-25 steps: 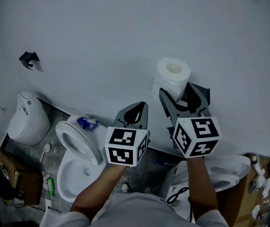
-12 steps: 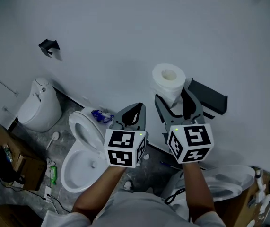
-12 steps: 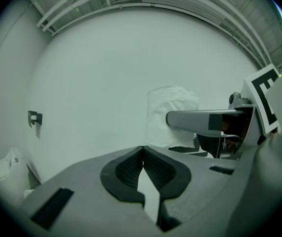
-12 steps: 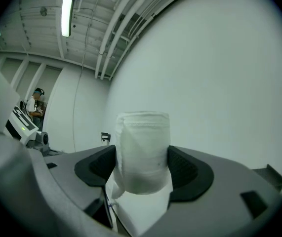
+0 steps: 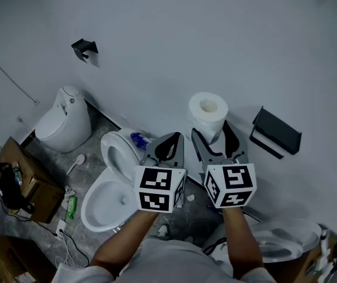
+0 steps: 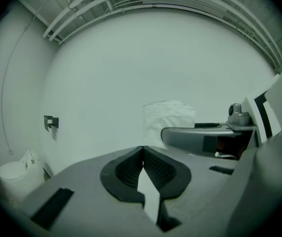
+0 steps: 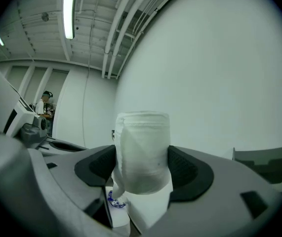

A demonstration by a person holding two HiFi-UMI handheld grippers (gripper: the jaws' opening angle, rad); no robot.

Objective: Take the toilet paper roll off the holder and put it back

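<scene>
A white toilet paper roll (image 5: 208,115) stands upright between the jaws of my right gripper (image 5: 210,135), held clear of the wall. In the right gripper view the roll (image 7: 142,151) fills the gap and both pads press its sides. The black holder (image 5: 275,133) is fixed to the white wall, to the right of the roll, with nothing on it. My left gripper (image 5: 168,143) hangs just left of the right one, its jaws closed together and holding nothing. From the left gripper view the roll (image 6: 168,120) shows behind the right gripper's body.
Below stand a white toilet (image 5: 110,188) with its seat up, a second white toilet (image 5: 63,126) to the left and a third (image 5: 286,233) at lower right. A small black wall fitting (image 5: 84,48) is upper left. Cardboard boxes (image 5: 20,184) sit on the floor.
The roll has come away leftward from the holder, which now shows bare to its right. The view has shifted, so the toilets and wall fitting sit further right in frame.
</scene>
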